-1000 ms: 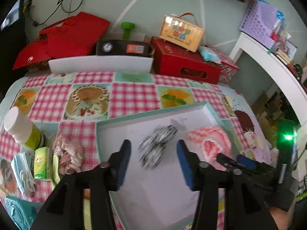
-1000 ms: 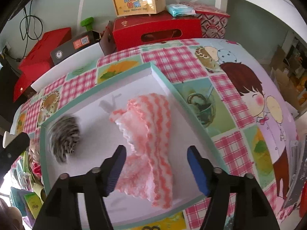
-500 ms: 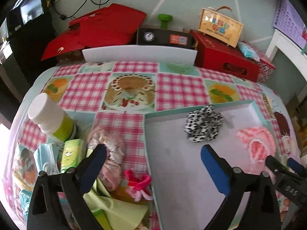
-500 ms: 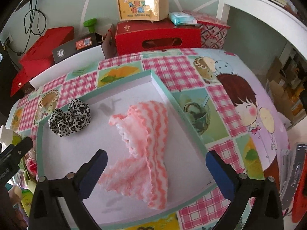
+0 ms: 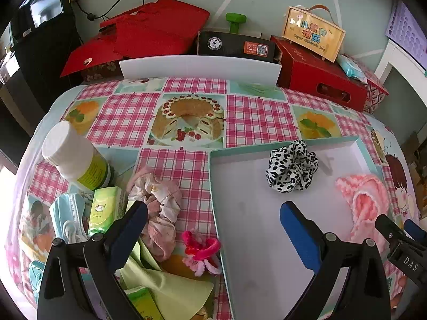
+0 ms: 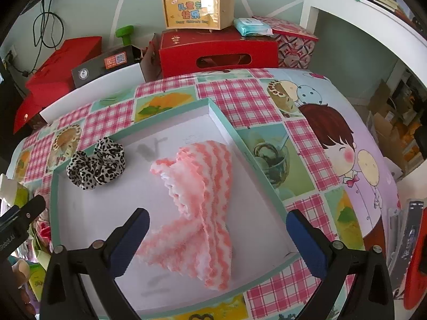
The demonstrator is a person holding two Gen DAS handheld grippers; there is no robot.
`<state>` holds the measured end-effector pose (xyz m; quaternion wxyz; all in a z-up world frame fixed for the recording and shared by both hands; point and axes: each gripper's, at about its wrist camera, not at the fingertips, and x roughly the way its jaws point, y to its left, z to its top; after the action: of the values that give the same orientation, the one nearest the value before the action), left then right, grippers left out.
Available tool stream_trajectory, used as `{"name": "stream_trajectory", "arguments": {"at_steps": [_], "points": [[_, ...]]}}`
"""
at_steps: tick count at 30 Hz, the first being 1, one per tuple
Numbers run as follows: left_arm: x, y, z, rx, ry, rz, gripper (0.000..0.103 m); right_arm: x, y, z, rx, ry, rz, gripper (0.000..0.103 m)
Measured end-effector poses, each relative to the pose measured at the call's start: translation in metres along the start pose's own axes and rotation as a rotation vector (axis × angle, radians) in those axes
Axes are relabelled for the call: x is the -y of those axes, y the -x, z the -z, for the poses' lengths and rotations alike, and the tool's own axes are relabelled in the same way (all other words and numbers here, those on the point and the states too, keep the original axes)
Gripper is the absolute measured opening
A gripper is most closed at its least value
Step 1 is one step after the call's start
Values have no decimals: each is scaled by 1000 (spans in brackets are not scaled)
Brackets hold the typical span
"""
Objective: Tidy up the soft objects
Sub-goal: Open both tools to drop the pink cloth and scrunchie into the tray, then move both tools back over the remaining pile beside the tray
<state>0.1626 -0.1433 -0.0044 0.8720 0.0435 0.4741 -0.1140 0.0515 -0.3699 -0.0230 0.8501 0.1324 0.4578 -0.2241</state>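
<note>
A teal-rimmed white tray (image 5: 213, 186) (image 6: 234, 136) lies on the checked tablecloth. In it are a leopard-print scrunchie (image 5: 292, 166) (image 6: 96, 166) at the far left corner and a pink-and-white striped cloth (image 6: 200, 205) (image 5: 363, 202). Left of the tray lie a pale pink scrunchie (image 5: 158, 208), a bright pink fuzzy hair tie (image 5: 201, 248) and a light green cloth (image 5: 165, 285). My left gripper (image 5: 213, 226) is open and empty, above the tray's left rim. My right gripper (image 6: 217, 237) is open and empty, above the striped cloth.
A white bottle (image 5: 74, 157), a green tissue pack (image 5: 105, 210) and a blue face mask (image 5: 68, 217) lie at the left. Red boxes (image 5: 320, 77), a black box (image 5: 234, 44) and a white board (image 5: 200, 66) stand behind the table. The table edge drops off at the right (image 6: 387, 186).
My left gripper let go of the leopard scrunchie into the tray, opened wide, and drew back to the left. My right gripper opened wider and pulled back slightly.
</note>
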Motion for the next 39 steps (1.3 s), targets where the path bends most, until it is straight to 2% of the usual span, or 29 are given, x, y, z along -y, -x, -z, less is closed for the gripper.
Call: {"name": "stream_trajectory", "arguments": {"at_steps": [6,16,19,24,27,33,39], "points": [[-1,3,-1,-6,-13,6,99,2,2,0,1,-7,13,103],[-33,37,-11,66,41,-1,99,-9,14,-2,35,6,33,103],[-56,49,-14,95,77,-33,99,-16,19,-2,50,16,13,103],[-102,64,-16,128,157,-174,99,-31,23,-2,57,38,-26,103],[-129,63,-12,119,205,-237,99,-39,23,0,54,54,-37,103],[-169,61,0,88,291,-274,99,-54,23,3,54,85,-52,103],[-186,64,8,83,332,-278,99,-78,22,9,50,152,-59,103]]}}
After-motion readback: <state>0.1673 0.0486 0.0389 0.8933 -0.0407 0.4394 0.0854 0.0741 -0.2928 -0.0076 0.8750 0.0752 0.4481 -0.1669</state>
